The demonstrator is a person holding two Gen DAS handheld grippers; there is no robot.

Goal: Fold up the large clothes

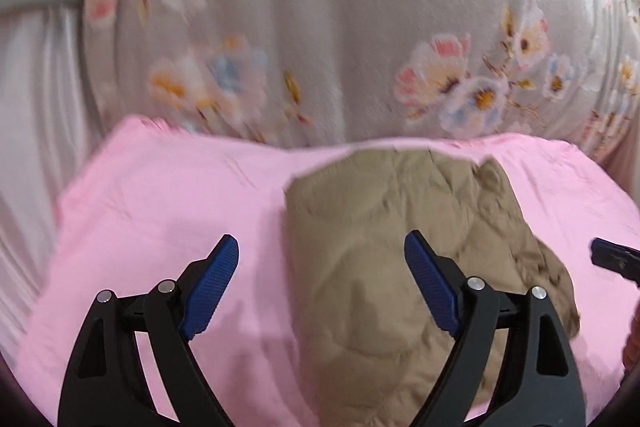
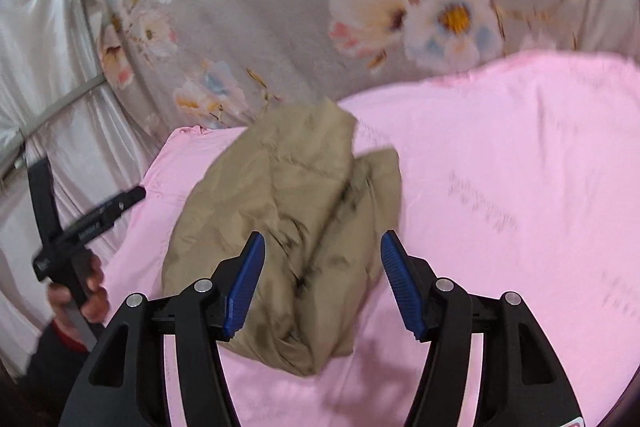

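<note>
Floral cloth (image 1: 320, 27) blurred; tan garment (image 1: 392, 267) bottom cropped.

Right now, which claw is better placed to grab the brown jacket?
Probably the right claw: it is open with the folded brown jacket straight between its fingers. The left claw, also open, sits mostly over the pink sheet.

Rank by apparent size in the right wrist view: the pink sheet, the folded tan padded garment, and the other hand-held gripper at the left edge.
1. Pink sheet, largest.
2. Folded tan padded garment, lying on the sheet.
3. Left black hand-held gripper, smallest, though partly cut off by the frame edge.
</note>
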